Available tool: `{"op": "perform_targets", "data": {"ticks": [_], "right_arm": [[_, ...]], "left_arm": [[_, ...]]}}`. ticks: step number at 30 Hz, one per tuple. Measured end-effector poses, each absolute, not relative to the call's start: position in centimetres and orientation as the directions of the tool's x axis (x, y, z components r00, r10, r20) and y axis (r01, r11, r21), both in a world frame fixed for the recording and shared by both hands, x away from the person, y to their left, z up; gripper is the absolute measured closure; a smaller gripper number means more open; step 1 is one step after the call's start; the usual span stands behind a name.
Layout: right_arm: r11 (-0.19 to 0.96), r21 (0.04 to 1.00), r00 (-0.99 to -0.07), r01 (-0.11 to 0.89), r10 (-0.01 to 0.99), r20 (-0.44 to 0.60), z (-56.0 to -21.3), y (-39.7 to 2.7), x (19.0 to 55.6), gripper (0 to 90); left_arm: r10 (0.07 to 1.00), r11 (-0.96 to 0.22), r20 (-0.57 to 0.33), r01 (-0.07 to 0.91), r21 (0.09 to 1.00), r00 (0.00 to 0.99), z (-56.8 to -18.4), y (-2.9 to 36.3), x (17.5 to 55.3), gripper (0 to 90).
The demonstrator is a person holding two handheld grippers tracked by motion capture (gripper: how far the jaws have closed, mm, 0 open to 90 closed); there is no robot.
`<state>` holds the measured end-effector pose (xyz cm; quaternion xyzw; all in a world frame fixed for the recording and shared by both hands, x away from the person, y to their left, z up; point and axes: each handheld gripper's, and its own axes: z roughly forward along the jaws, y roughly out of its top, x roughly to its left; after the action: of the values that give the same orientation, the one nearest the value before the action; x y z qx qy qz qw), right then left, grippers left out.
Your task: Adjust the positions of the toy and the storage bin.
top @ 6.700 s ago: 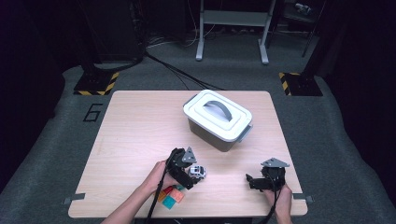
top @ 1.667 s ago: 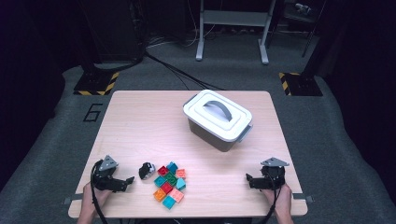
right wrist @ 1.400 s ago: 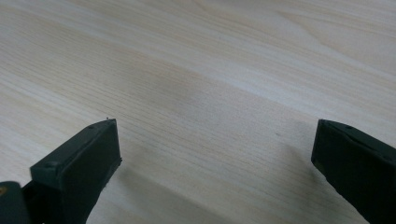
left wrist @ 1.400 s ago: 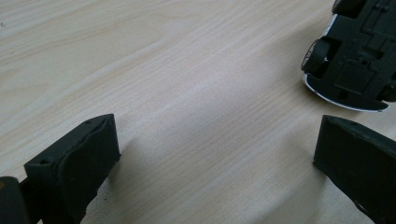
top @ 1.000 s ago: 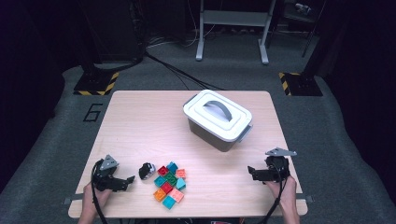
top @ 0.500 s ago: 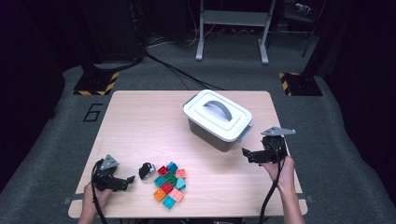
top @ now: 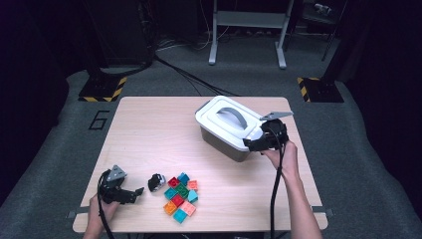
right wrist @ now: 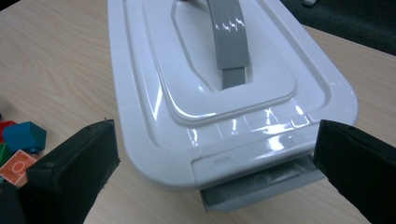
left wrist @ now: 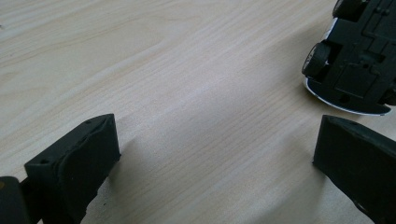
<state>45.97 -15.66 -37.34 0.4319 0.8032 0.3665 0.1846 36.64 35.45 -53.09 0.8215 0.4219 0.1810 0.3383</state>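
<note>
Reaching at the near end of the white-lidded grey box with right gripper, jaws wide apart, touching nothing. Lid glossy, grey handle running lengthwise; long axis diagonal across the table, right of centre. Left gripper open, resting near toy car.

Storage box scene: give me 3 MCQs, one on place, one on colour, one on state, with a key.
1. Where is the right gripper?
A. at the near end of the storage box
B. over the toy blocks
C. beside the toy car

2. What colour is the lid?
A. red
B. white
C. black

3. How is the left gripper?
A. shut on a block
B. shut on the toy car
C. open, holding nothing

Key: 1 A, its jaws flank the box's end latch. 2 B, white with a grey handle. 3 C, bare table between its jaws.
</note>
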Motion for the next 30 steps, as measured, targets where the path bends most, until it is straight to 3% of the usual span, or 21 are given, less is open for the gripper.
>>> {"op": "perform_targets", "data": {"ticks": [3, 16, 22, 30], "right_arm": [[0.34, 0.747, -0.547, 0.571, 0.836, 0.037, -37.5, -15.2, 47.1, 0.0], [0.344, 0.759, -0.523, 0.552, 0.852, -0.006, -38.0, -13.5, 50.2, 40.0], [0.359, 0.749, -0.525, 0.557, 0.851, -0.017, -37.9, -12.6, 51.4, 47.6], [0.402, 0.721, -0.517, 0.564, 0.853, -0.071, -38.5, -11.6, 52.2, 65.9]], "left_arm": [[0.816, -0.415, 0.012, 0.571, 0.708, 0.578, -53.1, 35.4, 36.6, 0.2], [0.82, -0.404, 0.004, 0.574, 0.712, 0.573, -53.1, 35.4, 36.7, 0.2], [0.82, -0.404, 0.002, 0.575, 0.711, 0.573, -53.1, 35.4, 36.7, 0.2], [0.821, -0.403, 0.003, 0.575, 0.712, 0.571, -53.1, 35.4, 36.7, 0.3]]}}
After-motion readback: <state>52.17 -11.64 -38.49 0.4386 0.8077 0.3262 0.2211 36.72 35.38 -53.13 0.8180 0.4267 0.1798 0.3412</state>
